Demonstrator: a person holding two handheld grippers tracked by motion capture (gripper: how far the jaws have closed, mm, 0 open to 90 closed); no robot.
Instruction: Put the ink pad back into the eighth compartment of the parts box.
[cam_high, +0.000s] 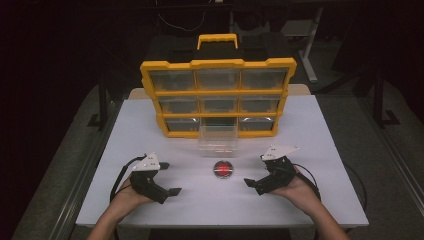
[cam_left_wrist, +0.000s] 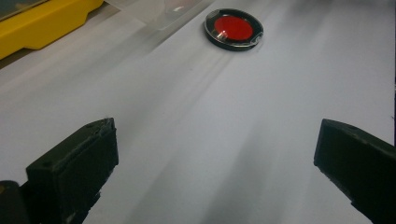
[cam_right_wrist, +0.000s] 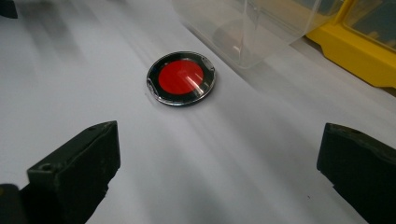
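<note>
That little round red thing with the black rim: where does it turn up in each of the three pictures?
High view: the red disc lies on the white table, at centre, between the two grippers and just in front of the clear drawer.
Left gripper view: disc near the top, right of centre.
Right gripper view: disc above centre, slightly left.
Shared landmark: the clear drawer pulled out of the yellow organizer, close behind the disc.

Two black grippers (cam_high: 170, 178) (cam_high: 254, 170) with blocky fingers (cam_left_wrist: 74, 172), pale three-cornered top plates, trailing black cables, seemingly bare forearms.
</note>
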